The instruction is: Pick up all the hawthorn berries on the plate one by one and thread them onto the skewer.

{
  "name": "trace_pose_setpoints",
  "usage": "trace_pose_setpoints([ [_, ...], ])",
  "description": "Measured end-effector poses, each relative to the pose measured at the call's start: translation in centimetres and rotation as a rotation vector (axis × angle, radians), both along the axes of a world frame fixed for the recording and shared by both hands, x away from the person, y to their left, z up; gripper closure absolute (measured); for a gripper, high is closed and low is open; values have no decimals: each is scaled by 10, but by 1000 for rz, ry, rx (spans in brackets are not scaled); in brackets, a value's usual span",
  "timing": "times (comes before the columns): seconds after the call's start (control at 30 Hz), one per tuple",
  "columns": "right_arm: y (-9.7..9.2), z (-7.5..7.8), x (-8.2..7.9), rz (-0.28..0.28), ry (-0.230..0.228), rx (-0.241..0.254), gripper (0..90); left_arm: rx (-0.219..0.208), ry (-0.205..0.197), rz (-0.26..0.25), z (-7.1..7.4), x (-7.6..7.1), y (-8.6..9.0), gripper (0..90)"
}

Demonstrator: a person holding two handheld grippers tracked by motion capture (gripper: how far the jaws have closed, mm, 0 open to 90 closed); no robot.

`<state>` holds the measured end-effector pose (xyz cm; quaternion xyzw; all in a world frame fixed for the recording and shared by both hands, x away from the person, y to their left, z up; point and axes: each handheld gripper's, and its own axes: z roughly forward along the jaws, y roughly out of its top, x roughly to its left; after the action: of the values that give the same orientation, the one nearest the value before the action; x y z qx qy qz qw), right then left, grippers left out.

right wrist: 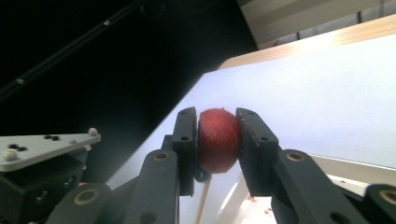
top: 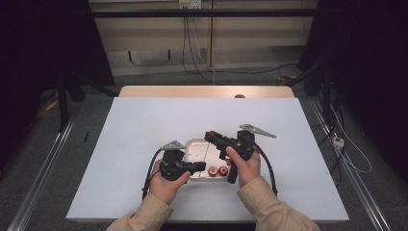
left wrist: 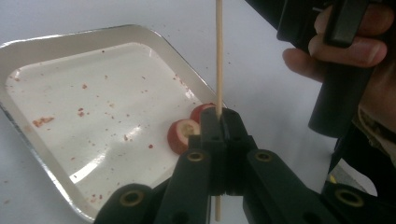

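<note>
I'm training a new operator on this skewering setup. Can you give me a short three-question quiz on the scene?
1. True or false: the left gripper is shut on the skewer.
2. What does the right gripper hold? A) a red fruit B) a spoon C) a lid
3. How many fruit pieces lie in the tray beside the left gripper's fingers?

Key:
1. True; the skewer stands upright between the fingers.
2. A; the red fruit is clamped between the fingers.
3. Two fruit pieces.
</note>
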<state>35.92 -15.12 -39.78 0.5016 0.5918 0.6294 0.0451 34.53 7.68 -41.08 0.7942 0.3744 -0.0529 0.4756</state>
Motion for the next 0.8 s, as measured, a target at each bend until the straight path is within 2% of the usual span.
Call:
trace_pose_setpoints([
  [0.07, -1, 4, 3, -11, 13, 33, 559, 19, 8, -14, -3, -2, -3, 900],
  [0.13, -3, 7, 6, -35, 9, 23, 595, 44, 4, -24, -4, -3, -5, 900],
  [0.17, -4, 8, 7, -38, 6, 28, 599, 42, 1, -27, -4, -3, -5, 899],
  [0.2, -5, 8, 8, -38, 9, 34, 657, 44, 2, -29, -3, -3, -5, 899],
  [0.23, -5, 8, 8, -28, 12, 19, 679, 48, -1, -26, -3, -3, -5, 900],
  [0.27, -4, 8, 8, -25, 15, 3, 662, 42, -2, -23, -3, -3, -4, 899],
  [0.37, -4, 6, 8, -25, 23, -34, 706, 41, -2, -19, -4, -2, -3, 899],
  [0.47, -4, 3, 8, -29, 20, -43, 754, 30, -4, -9, -4, -2, -1, 900],
  [0.57, -5, 1, 8, -40, 24, -40, 757, 46, -14, -6, -3, -3, -2, 900],
  [0.6, -6, 0, 7, -46, 36, -20, 757, 44, -13, -9, -3, -3, -2, 900],
  [0.7, -8, -3, 6, -59, 60, -6, 759, 46, -12, -9, -4, -2, -3, 900],
  [0.73, -9, -4, 6, -57, 59, 3, 759, 54, -9, -10, -4, -1, -3, 900],
  [0.8, -9, -4, 4, -61, 51, -6, 759, 44, -2, -5, -6, -1, -2, 900],
])
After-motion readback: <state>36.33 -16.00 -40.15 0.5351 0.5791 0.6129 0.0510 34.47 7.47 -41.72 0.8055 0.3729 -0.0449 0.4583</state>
